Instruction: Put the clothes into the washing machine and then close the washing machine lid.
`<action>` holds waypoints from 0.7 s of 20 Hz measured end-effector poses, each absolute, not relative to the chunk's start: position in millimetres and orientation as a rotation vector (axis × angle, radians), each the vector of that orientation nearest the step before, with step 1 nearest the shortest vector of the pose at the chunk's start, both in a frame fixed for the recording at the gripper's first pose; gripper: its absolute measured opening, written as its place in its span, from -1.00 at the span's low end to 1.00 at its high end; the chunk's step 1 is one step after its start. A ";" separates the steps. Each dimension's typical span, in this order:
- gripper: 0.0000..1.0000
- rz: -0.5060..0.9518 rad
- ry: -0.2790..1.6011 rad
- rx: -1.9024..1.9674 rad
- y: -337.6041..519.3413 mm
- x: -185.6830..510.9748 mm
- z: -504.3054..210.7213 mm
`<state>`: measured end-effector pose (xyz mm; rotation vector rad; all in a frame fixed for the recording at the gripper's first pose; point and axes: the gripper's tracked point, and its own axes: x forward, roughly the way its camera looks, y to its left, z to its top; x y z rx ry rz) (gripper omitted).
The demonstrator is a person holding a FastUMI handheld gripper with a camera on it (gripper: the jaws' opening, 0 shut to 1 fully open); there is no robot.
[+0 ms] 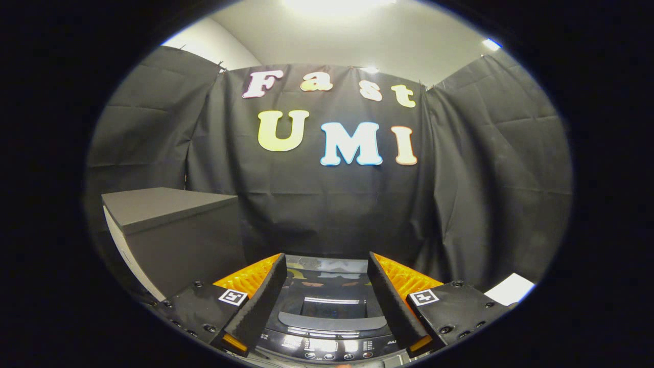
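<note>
While the gripper (327,286) fingers spread apart holding nothing, the washing machine (332,327) lid lies closed between them.

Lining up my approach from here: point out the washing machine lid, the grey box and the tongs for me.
washing machine lid (329,306), gripper view, on its glossy dark top panel.
grey box (163,204), gripper view, on its flat top face.
tongs (327,301), gripper view, midway between the open fingertips, nothing held.

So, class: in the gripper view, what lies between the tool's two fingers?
The washer: its shut glass lid and control panel show in the gap. The tool is open and holds nothing. A grey box stands to one side.
</note>
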<state>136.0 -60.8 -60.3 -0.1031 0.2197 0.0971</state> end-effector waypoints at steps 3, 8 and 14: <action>0.98 0.089 0.170 -0.107 -61.3 109.8 -38.5; 0.98 0.076 0.136 -0.110 -63.1 65.1 -26.1; 0.98 0.048 0.098 -0.110 -61.2 21.0 -24.2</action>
